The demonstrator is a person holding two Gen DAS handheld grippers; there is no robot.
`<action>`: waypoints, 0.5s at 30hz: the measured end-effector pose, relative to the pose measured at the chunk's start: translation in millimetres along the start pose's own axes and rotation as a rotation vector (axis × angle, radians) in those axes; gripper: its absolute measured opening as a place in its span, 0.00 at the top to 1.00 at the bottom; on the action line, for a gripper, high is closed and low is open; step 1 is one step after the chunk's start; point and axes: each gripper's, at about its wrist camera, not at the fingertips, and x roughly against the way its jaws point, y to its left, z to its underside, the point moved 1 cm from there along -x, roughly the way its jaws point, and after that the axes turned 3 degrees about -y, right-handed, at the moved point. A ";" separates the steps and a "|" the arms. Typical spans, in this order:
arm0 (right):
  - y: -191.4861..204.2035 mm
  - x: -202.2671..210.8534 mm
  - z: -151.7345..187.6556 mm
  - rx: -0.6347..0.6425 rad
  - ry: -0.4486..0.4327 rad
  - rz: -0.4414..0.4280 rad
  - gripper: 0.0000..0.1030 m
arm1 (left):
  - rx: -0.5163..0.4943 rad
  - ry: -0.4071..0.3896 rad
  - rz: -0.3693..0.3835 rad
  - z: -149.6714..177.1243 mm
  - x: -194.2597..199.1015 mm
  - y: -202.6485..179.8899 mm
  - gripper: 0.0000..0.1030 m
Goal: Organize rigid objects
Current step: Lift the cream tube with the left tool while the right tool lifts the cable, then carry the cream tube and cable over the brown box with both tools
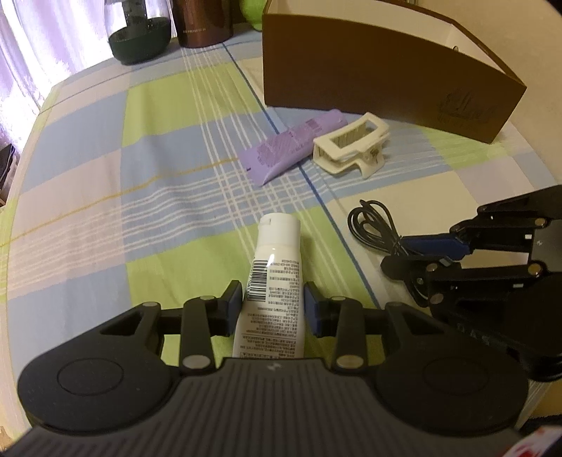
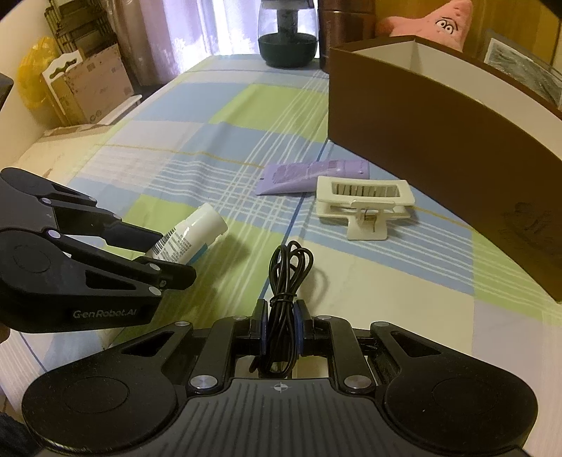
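Observation:
My left gripper (image 1: 274, 295) is shut on a white tube (image 1: 274, 277) with a barcode, held low over the checked tablecloth; the tube also shows in the right wrist view (image 2: 193, 239). My right gripper (image 2: 281, 318) is shut on a coiled black cable (image 2: 286, 277), which shows too in the left wrist view (image 1: 372, 225). A purple tube (image 1: 291, 147) and a cream hair claw clip (image 1: 351, 147) lie ahead on the cloth, just in front of an open brown box (image 1: 379, 70). The right gripper (image 1: 418, 251) is to the right of my left one.
The brown box (image 2: 439, 140) stands at the right rear. A dark glass vessel (image 2: 288, 35) and a brown canister (image 1: 203, 24) stand at the far table edge. Cardboard boxes (image 2: 87, 88) sit beyond the left edge. A pink plush (image 2: 439, 21) is behind the box.

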 end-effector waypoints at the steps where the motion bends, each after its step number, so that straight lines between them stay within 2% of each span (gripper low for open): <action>1: -0.7 1.4 -0.3 -0.003 -0.002 0.000 0.89 | 0.000 -0.002 -0.001 -1.0 0.8 -0.2 0.68; 15: -10.1 18.5 -3.1 -0.026 -0.037 0.015 0.89 | -0.010 -0.024 0.005 -13.1 10.1 -10.0 0.68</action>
